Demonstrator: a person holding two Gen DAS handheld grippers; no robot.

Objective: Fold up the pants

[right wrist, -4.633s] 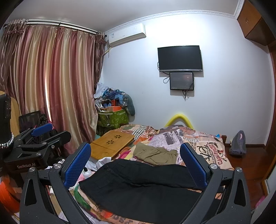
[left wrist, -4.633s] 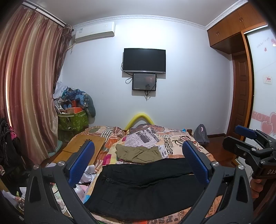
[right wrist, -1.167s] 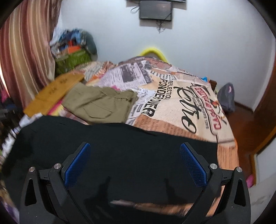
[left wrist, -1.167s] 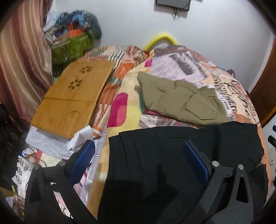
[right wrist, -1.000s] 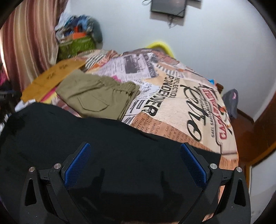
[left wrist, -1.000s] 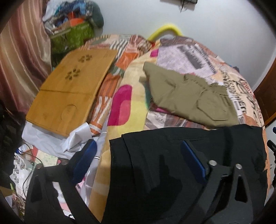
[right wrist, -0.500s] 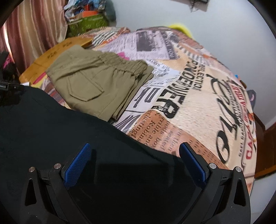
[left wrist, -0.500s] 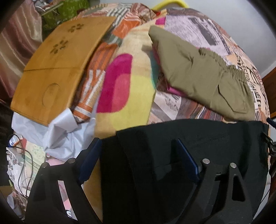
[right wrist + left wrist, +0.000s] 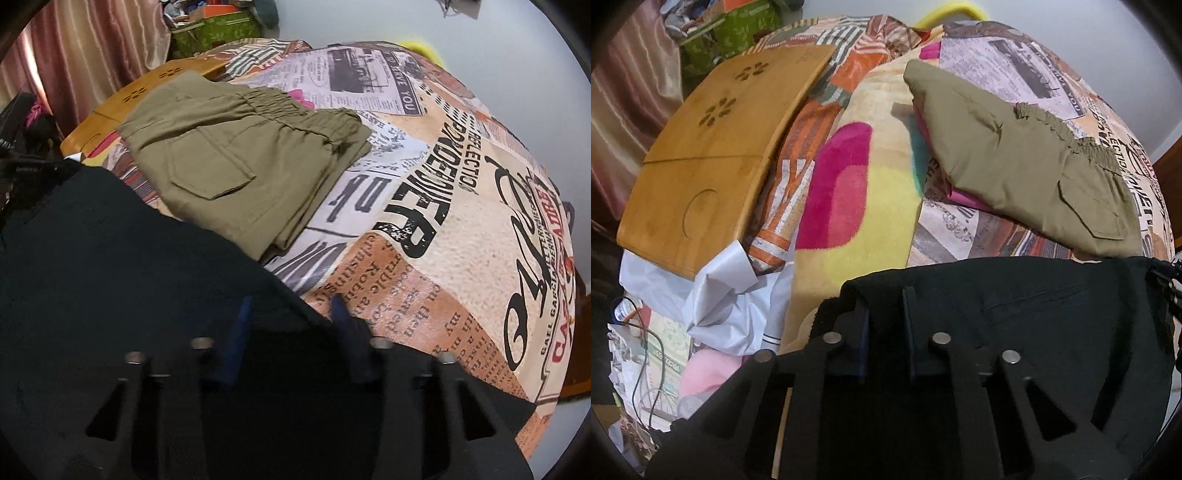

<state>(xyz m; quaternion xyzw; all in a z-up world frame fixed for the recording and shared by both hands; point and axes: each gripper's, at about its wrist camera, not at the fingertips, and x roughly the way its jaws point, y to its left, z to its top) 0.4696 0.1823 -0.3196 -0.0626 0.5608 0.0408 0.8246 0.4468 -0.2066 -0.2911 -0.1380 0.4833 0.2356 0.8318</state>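
Note:
Black pants (image 9: 1034, 314) lie spread across the near end of the bed; they also show in the right wrist view (image 9: 110, 266). My left gripper (image 9: 884, 295) is at the pants' far left corner, its jaws narrowed around a fold of black cloth. My right gripper (image 9: 288, 306) is at the pants' far edge on the right side, its jaws narrowed around the black cloth, blurred by motion.
Folded olive pants (image 9: 1015, 158) lie further up the bed, also seen in the right wrist view (image 9: 236, 147). A wooden lap tray (image 9: 713, 147) rests at the bed's left side. A printed blanket (image 9: 461, 221) covers the bed. White bags and clutter (image 9: 713, 295) lie on the floor at left.
Both grippers came down onto the black pants and their jaws closed from wide open to a narrow gap around the cloth's far edge.

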